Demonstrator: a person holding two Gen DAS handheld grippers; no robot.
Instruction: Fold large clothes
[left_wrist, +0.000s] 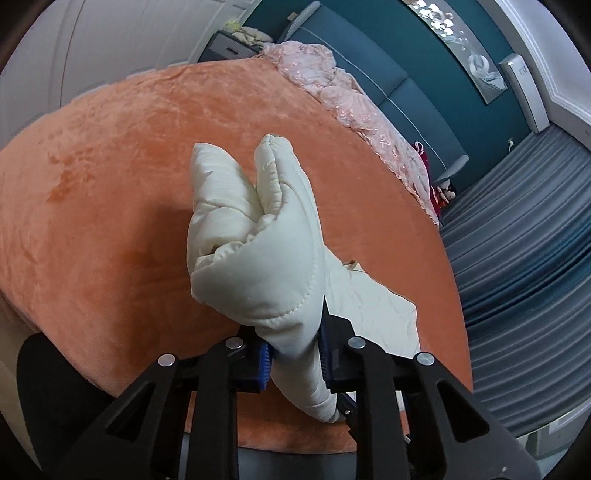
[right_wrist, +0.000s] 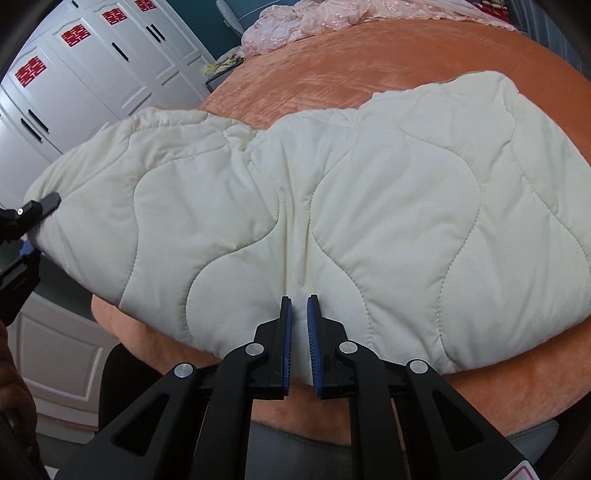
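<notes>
A cream quilted padded garment (right_wrist: 332, 206) lies across the orange plush bed (right_wrist: 369, 62). My right gripper (right_wrist: 299, 306) is shut on its near edge, with the fabric pinched between the blue pads. My left gripper (left_wrist: 295, 354) is shut on a bunched corner of the same garment (left_wrist: 255, 240) and holds it lifted above the bed (left_wrist: 110, 184). The left gripper also shows in the right wrist view (right_wrist: 33, 218) at the garment's left end.
A pink lace cloth (left_wrist: 351, 99) lies along the far side of the bed, also in the right wrist view (right_wrist: 314, 18). White wardrobe doors (right_wrist: 74, 74) stand at the left. A teal headboard (left_wrist: 388, 66) and grey curtains (left_wrist: 524, 258) are beyond the bed.
</notes>
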